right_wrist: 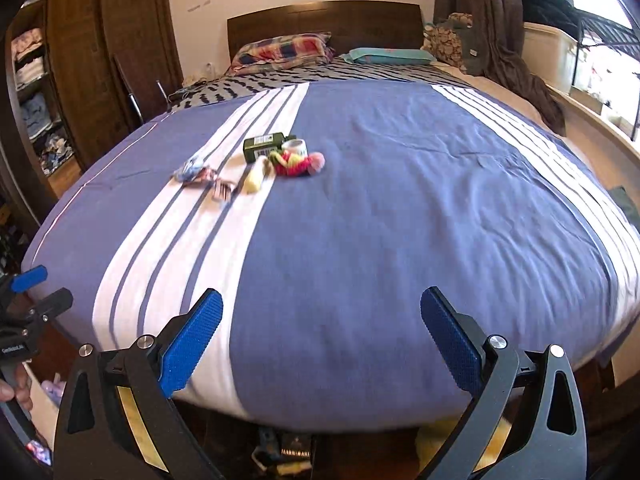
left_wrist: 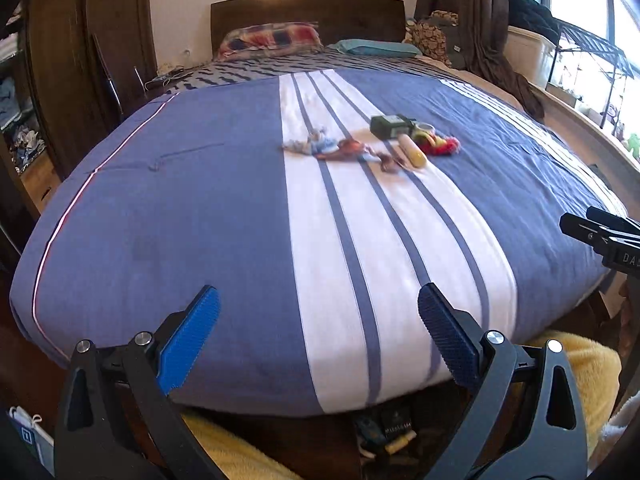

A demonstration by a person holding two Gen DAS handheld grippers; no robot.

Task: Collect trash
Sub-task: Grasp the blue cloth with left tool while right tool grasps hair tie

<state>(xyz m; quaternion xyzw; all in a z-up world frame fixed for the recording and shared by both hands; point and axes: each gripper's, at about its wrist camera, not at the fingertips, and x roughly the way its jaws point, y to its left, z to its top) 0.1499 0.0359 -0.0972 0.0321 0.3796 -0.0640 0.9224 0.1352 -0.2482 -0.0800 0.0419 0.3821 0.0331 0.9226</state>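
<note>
The left gripper [left_wrist: 319, 336] hangs above the foot of the bed with its blue pads [left_wrist: 190, 344] spread as wide as they go and nothing between them; only the blue-and-white striped bedspread [left_wrist: 180, 208] shows through the gap. It touches nothing. The right gripper [right_wrist: 322, 340] stands the same way, its pads [right_wrist: 192, 346] fully apart and empty, over the plain blue part of the bedspread [right_wrist: 400, 208]. Each gripper shows at the edge of the other's view: the right one as a black clamp at the far right [left_wrist: 608, 240], the left one at the far left [right_wrist: 24, 304], with a person's hand [right_wrist: 16, 394] on its handle.

The trash lies in a small cluster well ahead of both grippers, in the middle of the bed. From the left gripper it sits ahead and slightly right: crumpled wrappers [left_wrist: 320, 145] on the white stripe, a pale yellowish tube-shaped item [left_wrist: 413, 152], a dark green box [left_wrist: 390, 126], a small round white container [left_wrist: 424, 127], and a red-and-yellow crumpled piece [left_wrist: 438, 145]. From the right gripper the same cluster lies ahead and to the left: wrappers [right_wrist: 194, 170], tube [right_wrist: 256, 178], green box [right_wrist: 266, 146], white container [right_wrist: 294, 146], red piece [right_wrist: 298, 164].

Beyond it, pillows [left_wrist: 272, 38] rest against a dark wooden headboard [left_wrist: 308, 10].
</note>
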